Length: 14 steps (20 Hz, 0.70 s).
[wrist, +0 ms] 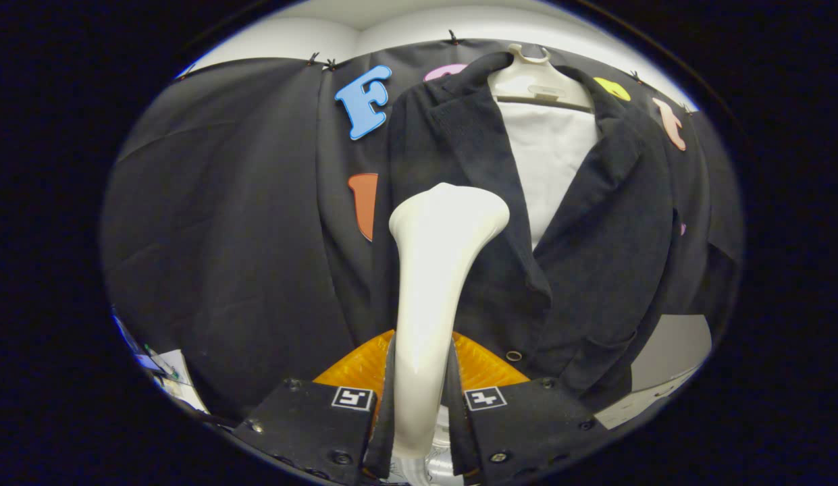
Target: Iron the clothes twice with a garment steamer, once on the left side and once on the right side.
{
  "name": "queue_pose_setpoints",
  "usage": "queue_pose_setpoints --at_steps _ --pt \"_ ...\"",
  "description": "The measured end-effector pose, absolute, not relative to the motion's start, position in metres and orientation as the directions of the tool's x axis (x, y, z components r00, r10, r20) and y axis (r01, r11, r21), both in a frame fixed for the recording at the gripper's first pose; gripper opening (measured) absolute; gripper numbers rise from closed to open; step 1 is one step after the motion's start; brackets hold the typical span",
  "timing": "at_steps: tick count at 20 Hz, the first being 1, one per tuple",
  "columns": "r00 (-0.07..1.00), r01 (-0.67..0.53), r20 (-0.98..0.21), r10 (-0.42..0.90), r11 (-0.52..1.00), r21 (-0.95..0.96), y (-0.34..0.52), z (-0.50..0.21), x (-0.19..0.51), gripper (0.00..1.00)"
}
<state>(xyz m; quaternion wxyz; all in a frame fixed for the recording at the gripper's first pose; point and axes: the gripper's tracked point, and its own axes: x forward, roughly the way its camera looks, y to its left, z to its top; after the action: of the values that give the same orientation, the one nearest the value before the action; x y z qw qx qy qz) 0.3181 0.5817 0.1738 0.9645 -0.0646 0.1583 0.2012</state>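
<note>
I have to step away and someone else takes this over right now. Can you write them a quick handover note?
Hand-held gripper: shut on the white garment steamer, both fingers pressing its handle.
Steamer head sits in front of the dark jacket, over the panel next to the white shirt; contact cannot be told.
Jacket hangs on a white hanger against the booth wall.
Done: steamer picked up and raised.
Left: how many passes are complete cannot be told; check both sides.

One garment steamer (435,290), one dark jacket (594,256), one white hanger (537,81), two gripper fingers (310,422).
</note>
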Motion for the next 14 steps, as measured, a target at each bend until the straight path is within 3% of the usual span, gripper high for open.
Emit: queue_pose_setpoints --at_steps 14 --pt "0.811 -0.412 -0.467 0.354 0.911 -0.024 0.563 0.094 0.323 0.36"
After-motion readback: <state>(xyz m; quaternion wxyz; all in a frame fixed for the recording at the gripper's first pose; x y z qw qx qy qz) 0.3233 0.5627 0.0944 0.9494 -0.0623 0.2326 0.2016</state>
